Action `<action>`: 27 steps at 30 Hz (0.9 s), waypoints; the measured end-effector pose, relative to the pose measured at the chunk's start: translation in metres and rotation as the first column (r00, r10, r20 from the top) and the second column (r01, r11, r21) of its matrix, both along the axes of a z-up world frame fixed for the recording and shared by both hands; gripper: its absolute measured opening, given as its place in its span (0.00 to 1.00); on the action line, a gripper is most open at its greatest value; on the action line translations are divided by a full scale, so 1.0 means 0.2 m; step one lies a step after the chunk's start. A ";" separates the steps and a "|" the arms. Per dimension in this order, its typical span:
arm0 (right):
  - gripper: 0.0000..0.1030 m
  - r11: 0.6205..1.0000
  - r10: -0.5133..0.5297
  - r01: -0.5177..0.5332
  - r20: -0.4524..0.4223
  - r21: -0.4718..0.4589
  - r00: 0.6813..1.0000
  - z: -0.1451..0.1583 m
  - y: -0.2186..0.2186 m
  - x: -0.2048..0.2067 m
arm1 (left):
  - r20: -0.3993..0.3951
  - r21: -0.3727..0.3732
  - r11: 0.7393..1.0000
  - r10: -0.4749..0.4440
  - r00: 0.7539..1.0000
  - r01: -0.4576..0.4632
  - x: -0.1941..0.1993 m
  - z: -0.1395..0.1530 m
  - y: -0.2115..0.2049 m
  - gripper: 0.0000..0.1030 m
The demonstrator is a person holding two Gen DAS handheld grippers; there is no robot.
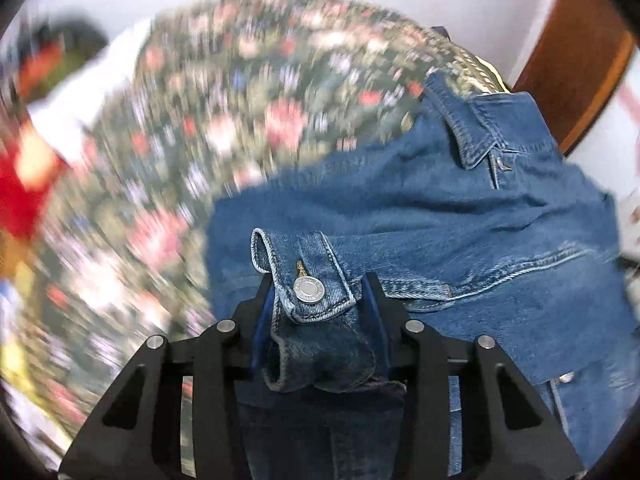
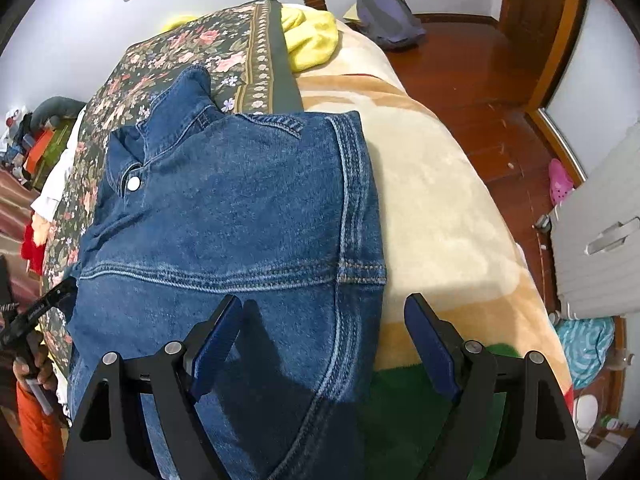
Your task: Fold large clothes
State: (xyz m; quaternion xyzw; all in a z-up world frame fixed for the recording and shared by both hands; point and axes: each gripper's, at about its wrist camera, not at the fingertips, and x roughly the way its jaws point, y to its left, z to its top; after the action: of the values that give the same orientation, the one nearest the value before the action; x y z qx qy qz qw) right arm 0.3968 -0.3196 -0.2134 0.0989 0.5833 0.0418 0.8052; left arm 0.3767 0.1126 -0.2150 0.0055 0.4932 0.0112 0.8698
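A blue denim jacket (image 2: pixel 240 208) lies on a bed, partly folded, collar toward the far left. In the left wrist view my left gripper (image 1: pixel 316 296) is shut on the jacket's sleeve cuff (image 1: pixel 308 276), with its silver button showing, held above the rest of the jacket (image 1: pixel 460 216). In the right wrist view my right gripper (image 2: pixel 324 320) is open and empty, its fingers standing over the jacket's near right edge. The left gripper (image 2: pixel 40 308) shows at the jacket's left edge there.
The bed carries a dark floral cover (image 2: pixel 180 56) and a cream blanket (image 2: pixel 432 200). A yellow garment (image 2: pixel 312 36) lies at the far end. Clothes pile up at the left (image 2: pixel 40 216). Wooden floor (image 2: pixel 472 76) and a white cabinet (image 2: pixel 600 224) lie to the right.
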 end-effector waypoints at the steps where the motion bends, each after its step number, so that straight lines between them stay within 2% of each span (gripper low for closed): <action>1: 0.79 1.000 -0.002 0.002 0.001 0.001 1.000 0.00 0.00 0.01 | 0.036 0.055 0.998 -0.012 0.999 0.010 -0.01 0.04 -0.03 0.40; 4: 0.79 1.000 -0.005 0.005 0.014 0.006 1.000 0.03 0.00 0.03 | 0.164 0.172 0.985 -0.050 0.985 0.021 -0.05 0.21 -0.10 0.40; 6: 0.79 1.000 -0.002 0.002 0.030 0.001 1.000 0.06 0.00 0.05 | 0.225 0.196 0.980 -0.064 0.972 0.019 -0.06 0.31 -0.09 0.41; 9: 0.79 1.000 0.001 0.000 0.056 -0.016 0.998 0.10 0.02 0.08 | 0.266 0.216 0.976 -0.054 0.962 -0.005 -0.04 0.39 -0.06 0.41; 11: 0.79 1.000 0.005 -0.004 0.065 -0.014 0.998 0.11 0.02 0.10 | 0.251 0.189 0.982 -0.026 0.968 -0.023 -0.01 0.38 -0.01 0.41; 14: 0.79 1.000 0.013 -0.013 0.055 -0.009 0.998 0.09 0.05 0.13 | 0.158 0.142 0.990 0.003 0.987 -0.025 0.02 0.24 0.06 0.41; 17: 0.80 1.000 0.022 -0.022 0.017 -0.020 1.000 0.02 0.07 0.14 | 0.036 0.102 0.995 0.018 0.999 -0.022 0.03 0.02 0.11 0.43; 20: 0.79 1.000 0.026 -0.026 -0.017 -0.017 1.000 -0.06 0.08 0.14 | -0.087 0.043 0.999 0.024 0.996 -0.020 0.01 -0.17 0.14 0.48; 22: 0.80 1.000 0.022 -0.022 -0.025 0.003 0.999 -0.08 0.06 0.14 | -0.098 0.039 0.999 0.023 0.995 -0.019 -0.03 -0.20 0.15 0.51; 23: 0.80 1.000 0.020 -0.020 -0.026 0.012 0.999 -0.08 0.05 0.13 | -0.097 0.047 0.999 0.022 0.995 -0.018 -0.04 -0.19 0.15 0.57; 25: 0.80 0.999 0.024 -0.024 -0.025 0.025 0.999 -0.07 0.04 0.14 | -0.088 0.062 0.998 0.016 0.996 -0.011 -0.07 -0.15 0.18 0.64; 27: 0.80 1.000 0.021 -0.021 -0.001 0.017 1.000 -0.05 0.02 0.14 | -0.073 0.042 0.999 -0.001 0.997 0.004 -0.08 -0.10 0.22 0.66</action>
State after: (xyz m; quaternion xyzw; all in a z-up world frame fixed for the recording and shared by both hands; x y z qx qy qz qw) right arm 0.4239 -0.3149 -0.2237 0.0994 0.5842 0.0552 0.8036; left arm 0.3599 0.1561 -0.2341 0.0246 0.5241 0.0203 0.8510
